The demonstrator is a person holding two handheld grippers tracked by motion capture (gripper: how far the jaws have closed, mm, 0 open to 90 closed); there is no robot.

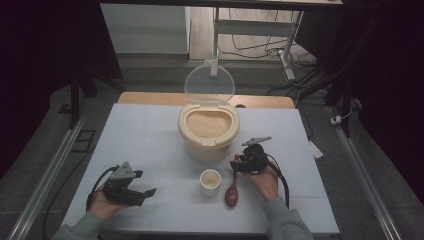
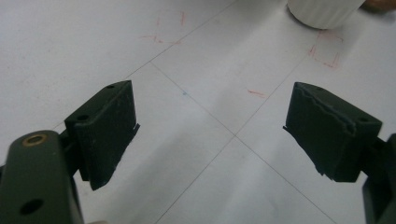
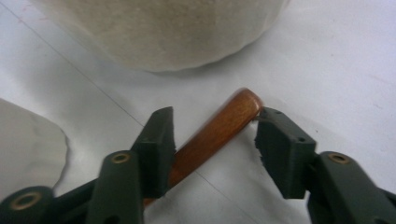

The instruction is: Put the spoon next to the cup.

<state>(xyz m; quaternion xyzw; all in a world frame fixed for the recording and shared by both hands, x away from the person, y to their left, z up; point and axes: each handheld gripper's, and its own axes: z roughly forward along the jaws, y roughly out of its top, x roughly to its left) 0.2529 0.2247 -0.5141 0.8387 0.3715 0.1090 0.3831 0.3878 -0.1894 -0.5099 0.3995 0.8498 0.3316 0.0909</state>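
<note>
Spoon (image 3: 219, 128) handle is lying between the right gripper's (image 3: 215, 140) parted jaws, so closing squarely mid-handle seems wisest, while the left gripper (image 2: 210, 135) is idling open.

Brown wooden spoon (image 1: 231, 192), white cup (image 1: 210, 183), cream bin (image 1: 208, 131), black tongs.

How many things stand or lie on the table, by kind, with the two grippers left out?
Rice bin: 1
Cup: 1
Wooden spoon: 1
Total: 3
</note>
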